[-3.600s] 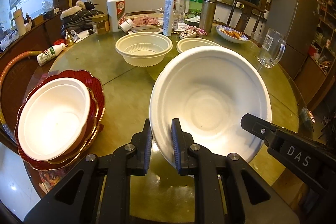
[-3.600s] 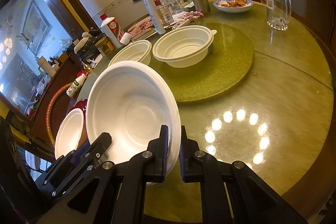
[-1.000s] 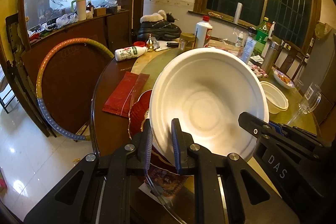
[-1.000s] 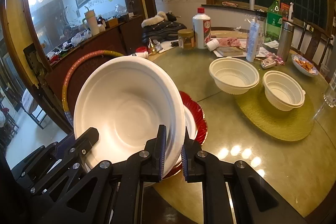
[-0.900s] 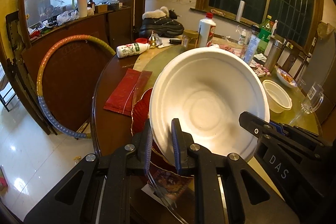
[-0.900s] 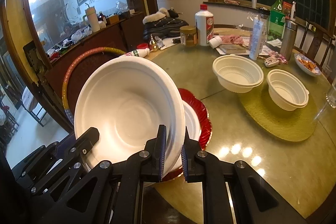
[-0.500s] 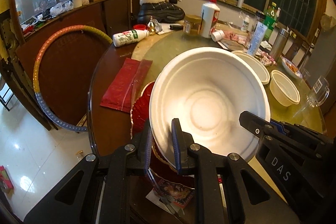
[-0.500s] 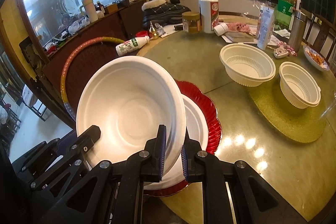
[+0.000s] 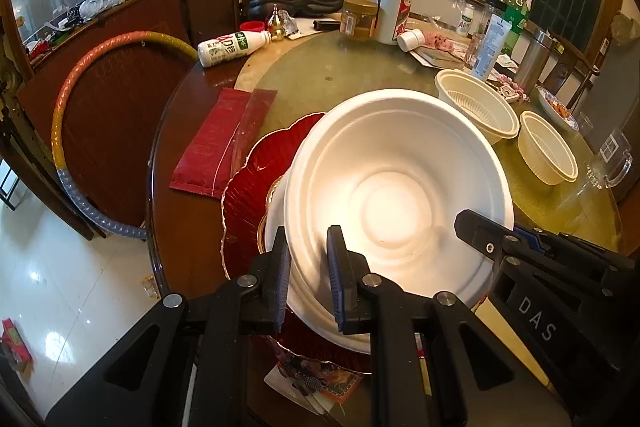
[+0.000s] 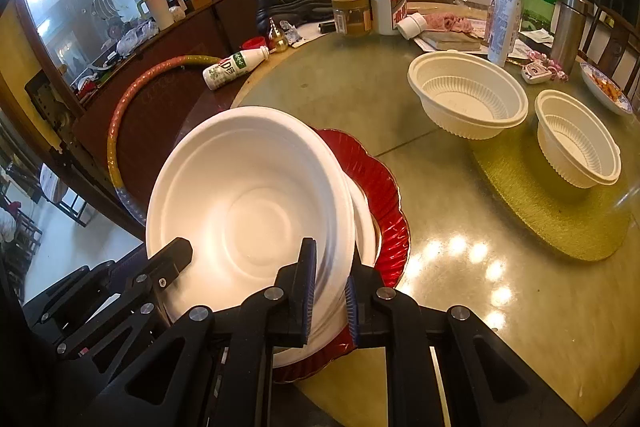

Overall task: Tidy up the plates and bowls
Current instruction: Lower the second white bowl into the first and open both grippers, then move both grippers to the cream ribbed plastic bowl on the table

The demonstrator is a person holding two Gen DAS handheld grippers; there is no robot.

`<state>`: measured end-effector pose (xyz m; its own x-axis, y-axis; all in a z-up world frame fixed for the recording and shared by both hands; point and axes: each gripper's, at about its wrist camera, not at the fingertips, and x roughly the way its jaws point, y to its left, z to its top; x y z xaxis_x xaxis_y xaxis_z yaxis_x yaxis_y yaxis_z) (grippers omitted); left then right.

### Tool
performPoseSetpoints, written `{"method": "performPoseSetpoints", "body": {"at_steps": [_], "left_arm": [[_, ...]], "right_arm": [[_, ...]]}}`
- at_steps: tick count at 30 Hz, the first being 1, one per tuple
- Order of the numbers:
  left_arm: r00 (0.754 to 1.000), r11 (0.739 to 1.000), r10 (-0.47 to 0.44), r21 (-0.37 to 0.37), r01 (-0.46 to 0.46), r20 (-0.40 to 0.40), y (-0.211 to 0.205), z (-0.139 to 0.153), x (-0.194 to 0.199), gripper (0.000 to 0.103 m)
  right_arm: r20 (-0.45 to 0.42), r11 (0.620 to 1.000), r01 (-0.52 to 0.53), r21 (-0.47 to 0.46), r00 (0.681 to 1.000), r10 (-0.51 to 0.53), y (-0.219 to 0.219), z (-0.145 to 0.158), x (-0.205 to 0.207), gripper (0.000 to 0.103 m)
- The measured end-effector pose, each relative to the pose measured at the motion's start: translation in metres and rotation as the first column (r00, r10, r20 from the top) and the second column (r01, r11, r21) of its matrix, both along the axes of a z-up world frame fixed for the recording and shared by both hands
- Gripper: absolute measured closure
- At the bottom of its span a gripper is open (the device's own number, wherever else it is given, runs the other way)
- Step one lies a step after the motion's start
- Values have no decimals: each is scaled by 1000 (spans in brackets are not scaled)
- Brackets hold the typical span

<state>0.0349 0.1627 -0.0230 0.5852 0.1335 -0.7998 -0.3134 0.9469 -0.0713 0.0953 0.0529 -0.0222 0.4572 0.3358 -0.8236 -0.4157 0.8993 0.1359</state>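
A large white foam bowl (image 9: 396, 203) (image 10: 248, 211) is held by both grippers over a red scalloped plate (image 9: 248, 195) (image 10: 384, 187) that carries another white bowl (image 9: 274, 215) (image 10: 366, 223). My left gripper (image 9: 306, 279) is shut on the held bowl's near-left rim. My right gripper (image 10: 330, 295) is shut on its near-right rim. The held bowl sits low, just above or touching the lower bowl; I cannot tell which. Two cream plastic bowls (image 10: 468, 99) (image 10: 576, 143) stand further right on the table.
A round green glass table (image 10: 460, 227) with a yellow-green mat (image 10: 560, 219). A red packet (image 9: 224, 143) lies left of the plate. Bottles, a jar (image 9: 360, 19), a lying milk bottle (image 9: 232, 47), a glass mug (image 9: 612, 163) crowd the far side. A hoop (image 9: 80, 75) leans at the left.
Both grippers have carried the white bowl left from the table's middle to over the red plate, then lowered it toward the bowl resting there.
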Motion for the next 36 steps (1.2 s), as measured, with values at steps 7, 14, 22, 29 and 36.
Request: {"method": "performPoseSetpoints", "body": {"at_steps": [7, 14, 22, 29, 36], "left_arm": [[1000, 1000, 0, -1, 0, -7, 0, 0, 3, 87], [1000, 999, 4, -34, -5, -11, 3, 2, 4, 87], [999, 998, 41, -38, -40, 14, 8, 11, 0, 53], [978, 990, 127, -82, -115, 167, 19, 48, -19, 25], [953, 986, 142, -124, -112, 268, 11, 75, -13, 19]], "right_arm": [[-6, 1000, -4, -13, 1000, 4, 1, -1, 2, 88], [-9, 1000, -17, -3, 1000, 17, 2, 0, 1, 77], [30, 1000, 16, 10, 999, -16, -7, 11, 0, 48], [56, 988, 54, 146, 996, -63, -34, 29, 2, 36], [-8, 903, 144, 405, 988, -154, -96, 45, 14, 28]]}}
